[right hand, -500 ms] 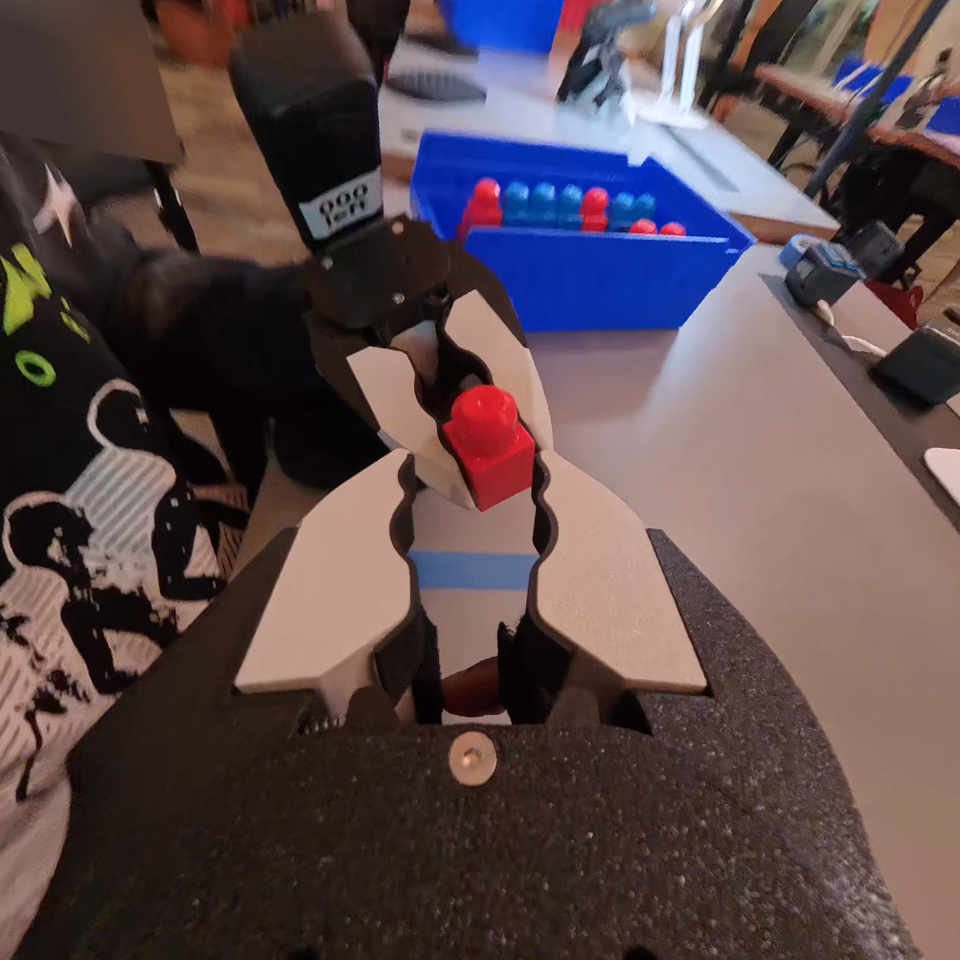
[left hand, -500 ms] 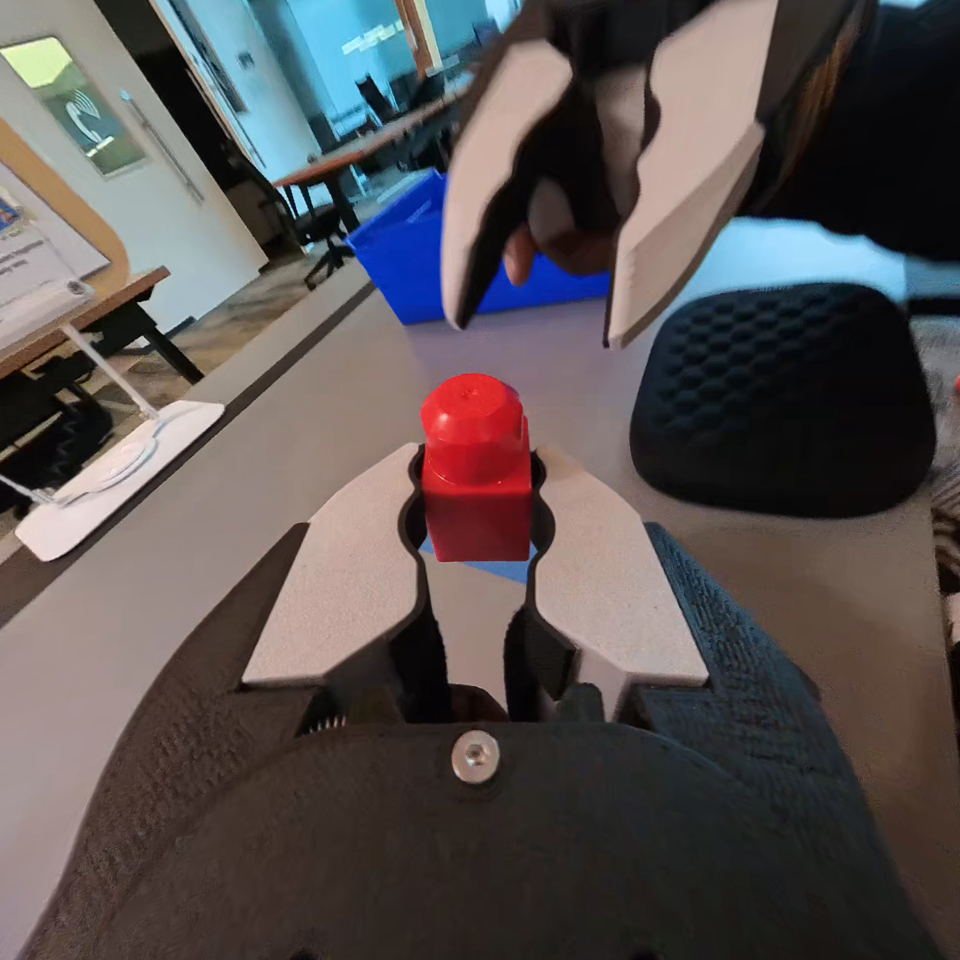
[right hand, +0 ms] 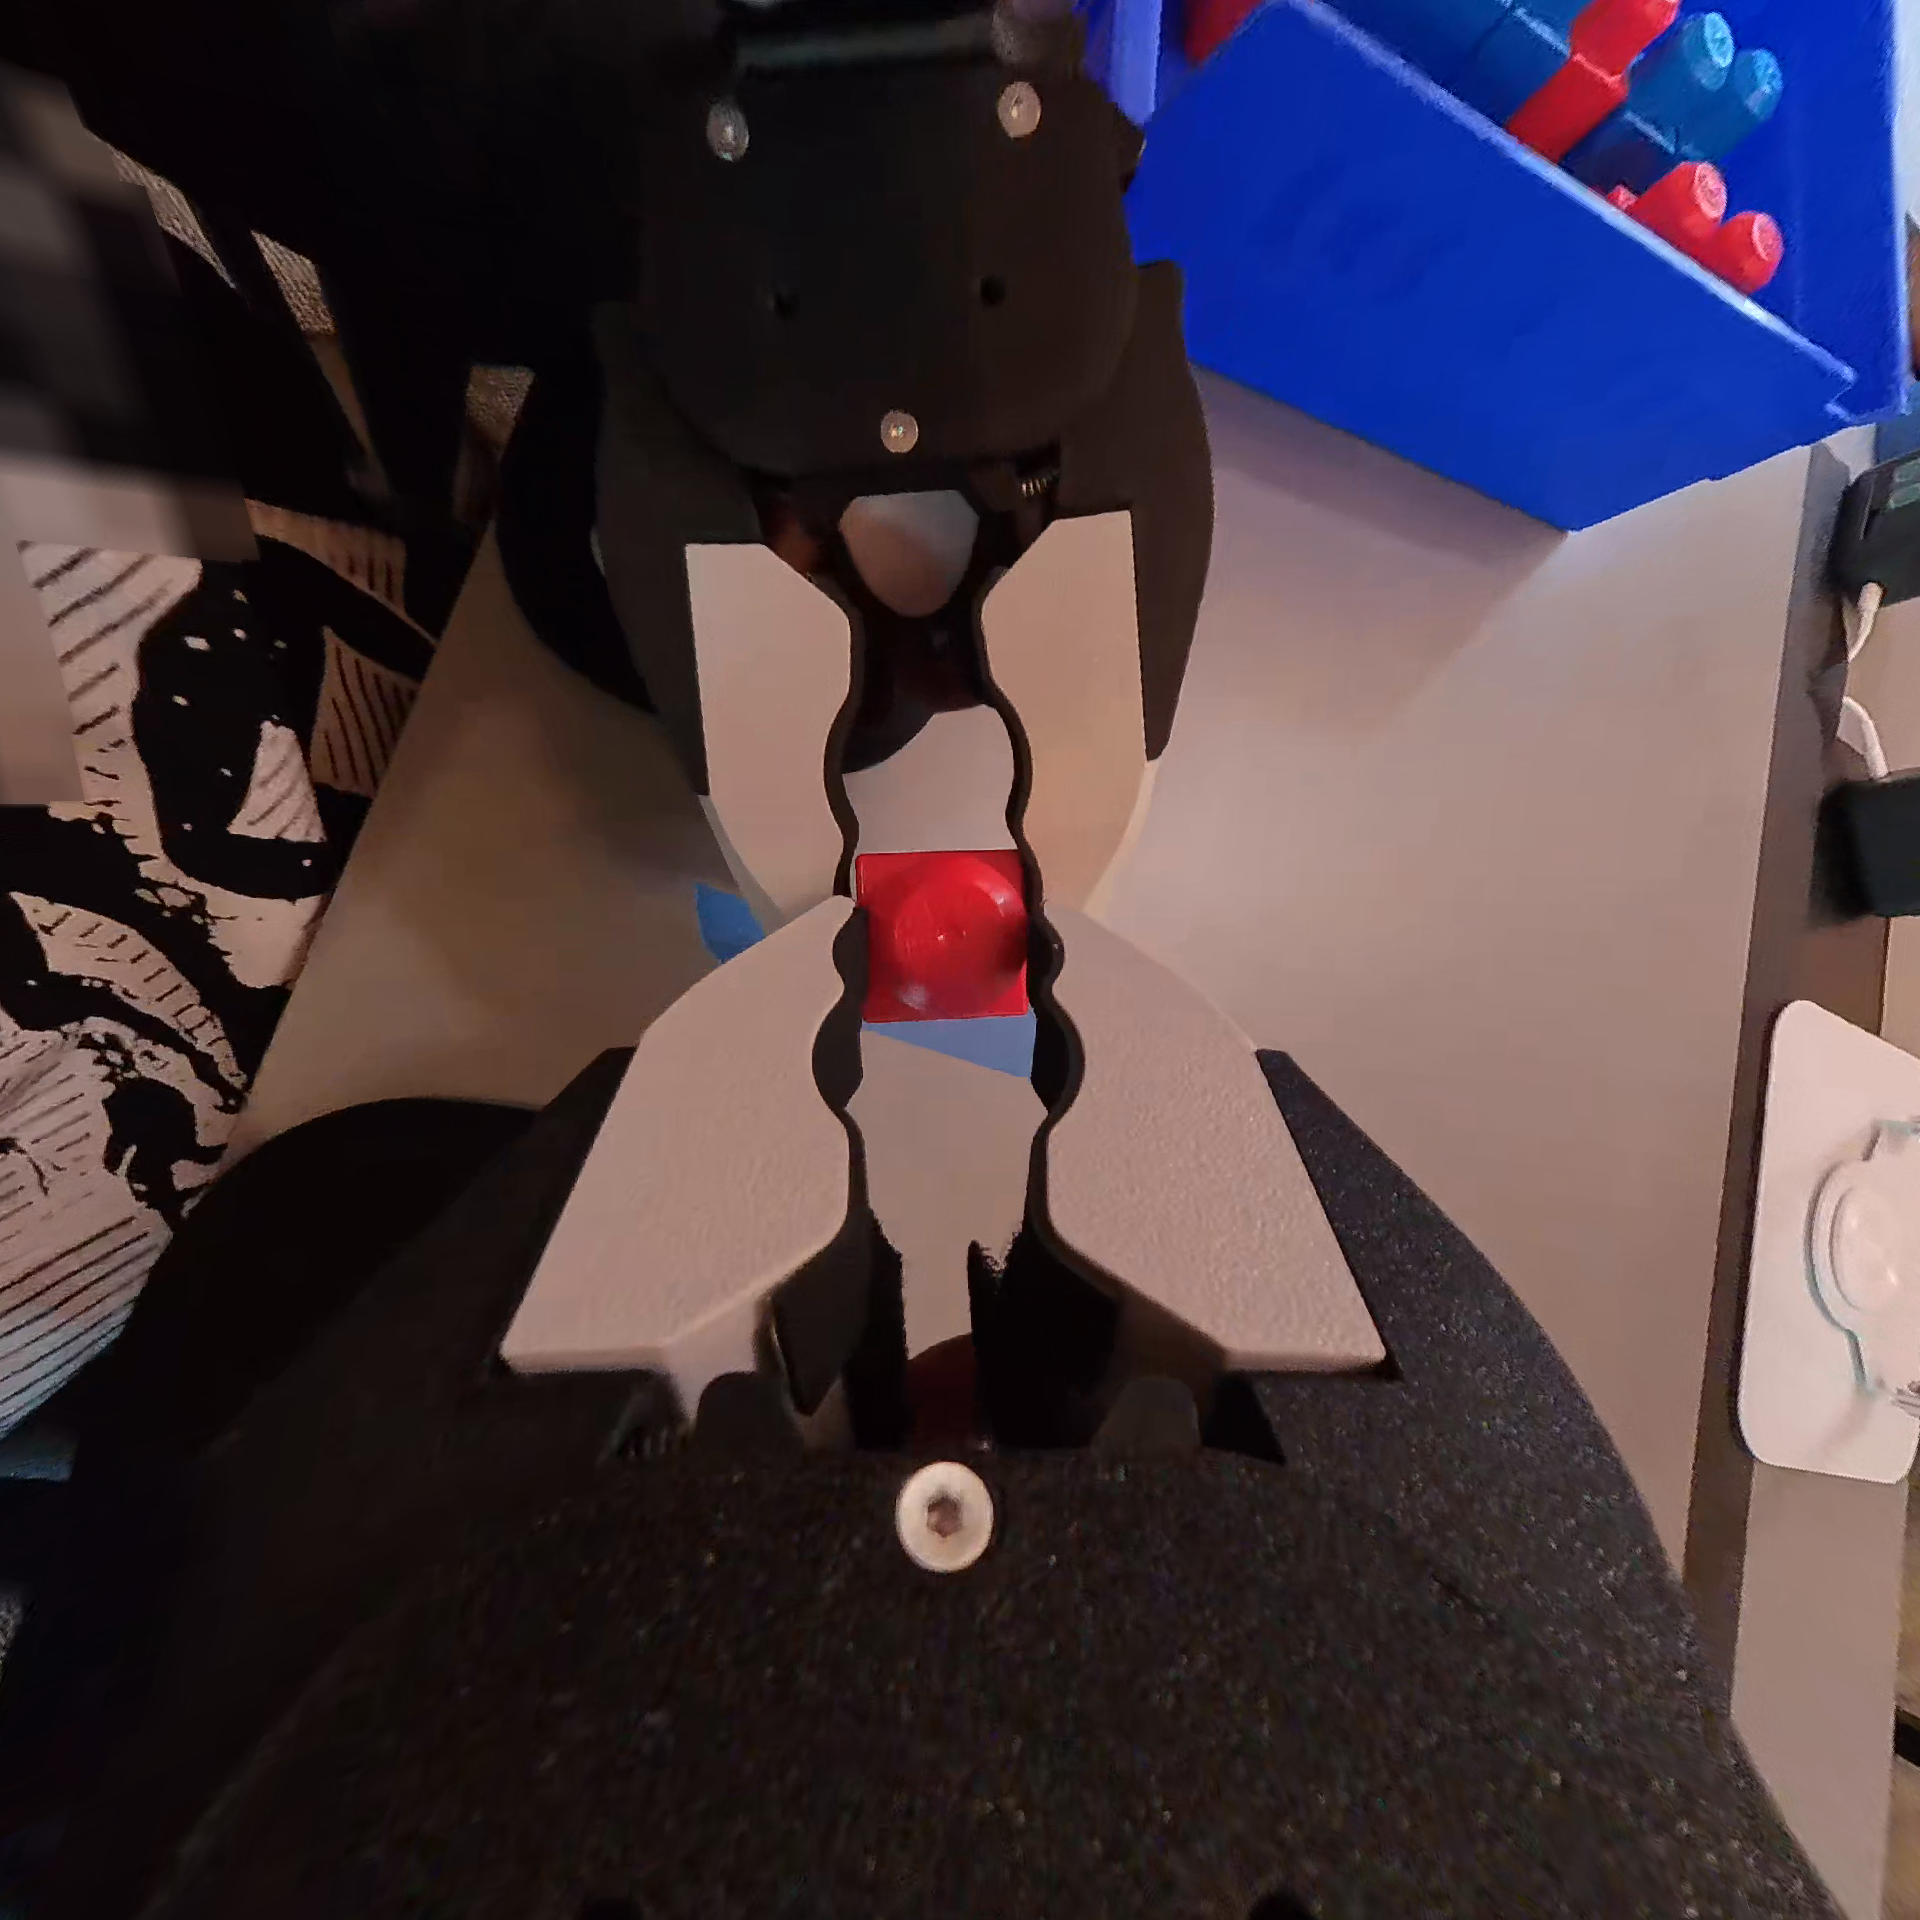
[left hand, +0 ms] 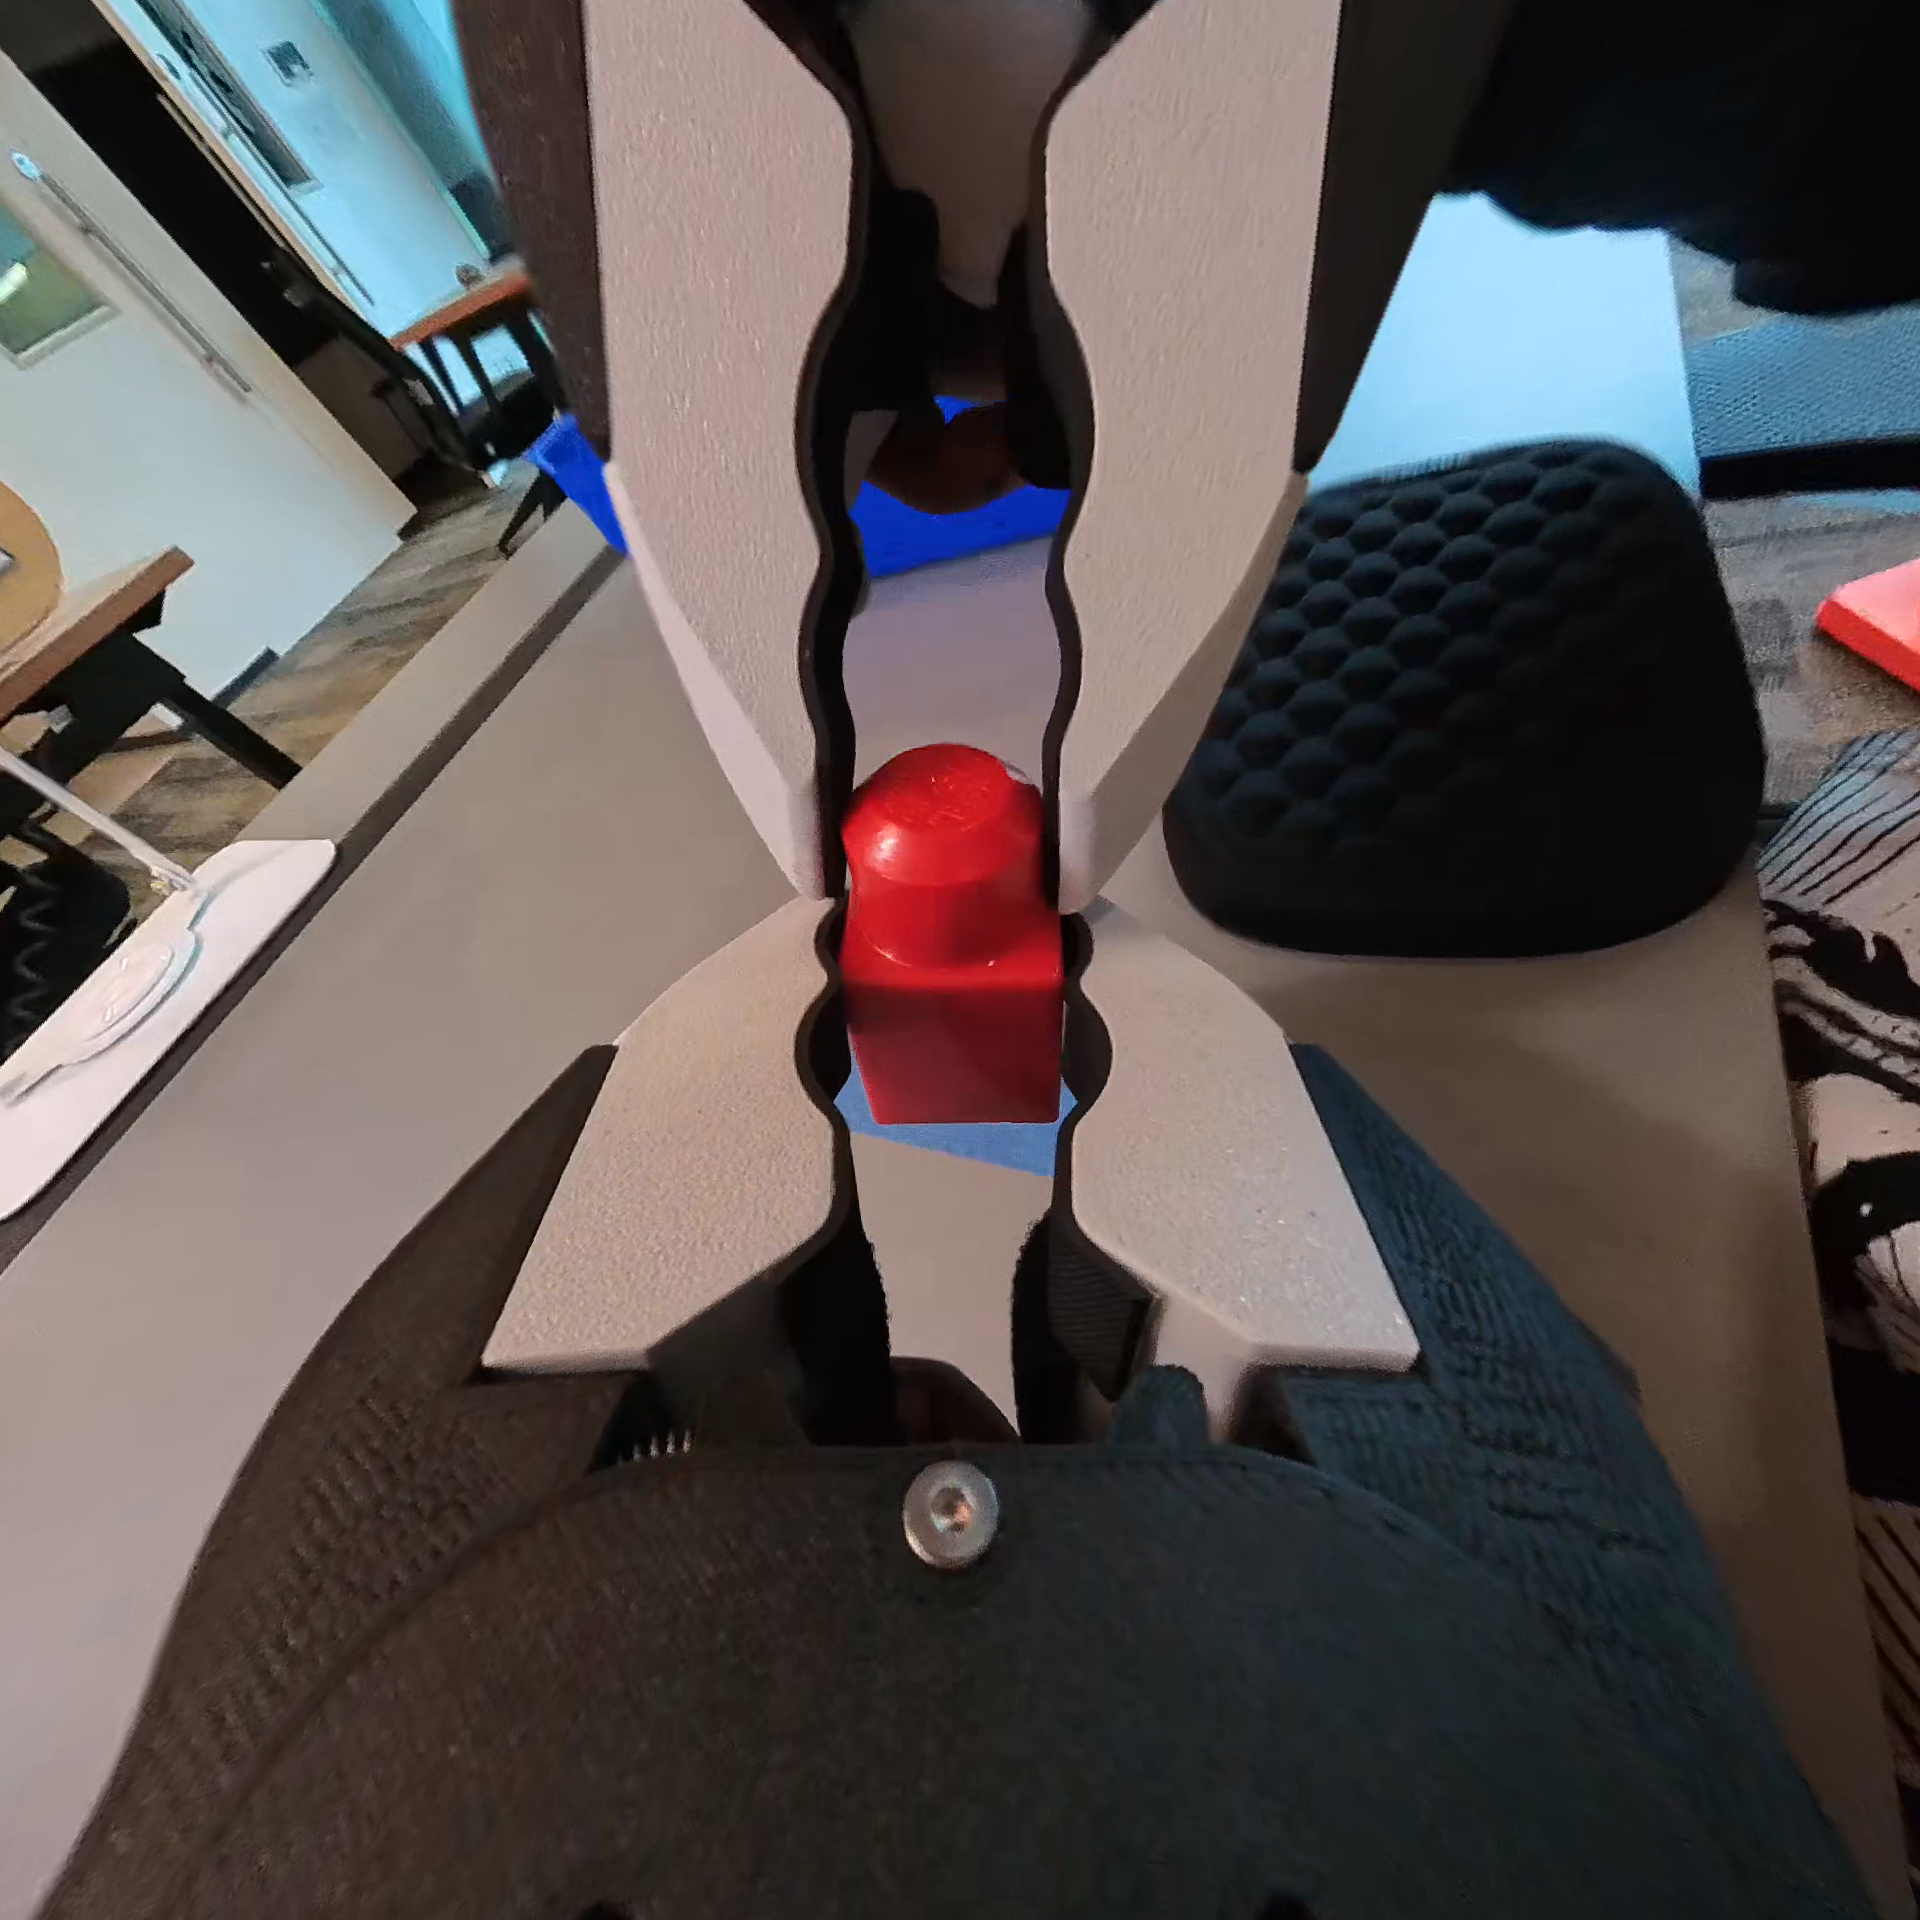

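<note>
The red block pinched by the left claw is now also pinched, from twelve o'clock, by the right claw that was spread above it.

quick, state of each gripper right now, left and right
Left gripper: closed on the body of the red block.
Right gripper: closed around the same red block's top stud; pad contact looks likely.
</note>
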Demonstrator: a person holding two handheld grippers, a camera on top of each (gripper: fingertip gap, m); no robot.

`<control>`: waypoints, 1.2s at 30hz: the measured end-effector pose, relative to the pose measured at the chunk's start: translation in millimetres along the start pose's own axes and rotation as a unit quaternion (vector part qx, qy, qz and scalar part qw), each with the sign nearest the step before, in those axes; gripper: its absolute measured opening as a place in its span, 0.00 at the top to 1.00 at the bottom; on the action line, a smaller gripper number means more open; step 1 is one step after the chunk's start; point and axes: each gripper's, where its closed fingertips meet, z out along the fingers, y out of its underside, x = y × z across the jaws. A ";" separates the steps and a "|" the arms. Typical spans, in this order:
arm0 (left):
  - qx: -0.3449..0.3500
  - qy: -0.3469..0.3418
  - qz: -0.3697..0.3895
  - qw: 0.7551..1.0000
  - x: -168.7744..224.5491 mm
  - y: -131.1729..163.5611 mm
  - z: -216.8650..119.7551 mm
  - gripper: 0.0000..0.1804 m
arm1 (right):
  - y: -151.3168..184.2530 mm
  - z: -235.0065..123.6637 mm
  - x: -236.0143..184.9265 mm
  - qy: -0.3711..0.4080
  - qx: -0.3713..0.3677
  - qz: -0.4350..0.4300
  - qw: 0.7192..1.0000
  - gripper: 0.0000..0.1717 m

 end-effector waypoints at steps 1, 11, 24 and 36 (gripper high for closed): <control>0.022 -0.007 -0.008 1.000 -2.8 -6.1 -1.9 0.76 | -1.5 -5.9 1.5 0.005 0.008 0.004 1.000 0.83; 0.171 -0.049 -0.147 0.973 -40.6 -32.6 -29.8 0.50 | 86.1 -179.8 31.5 0.144 -0.049 0.137 0.979 0.83; 0.179 -0.076 -0.168 0.966 -53.2 -27.6 -32.8 0.51 | 256.7 -182.7 -13.8 0.009 -0.163 0.185 0.969 0.83; 0.174 -0.075 -0.171 0.967 -53.9 -25.0 -30.6 0.52 | 277.4 -152.1 -26.8 -0.048 -0.147 0.201 0.967 0.83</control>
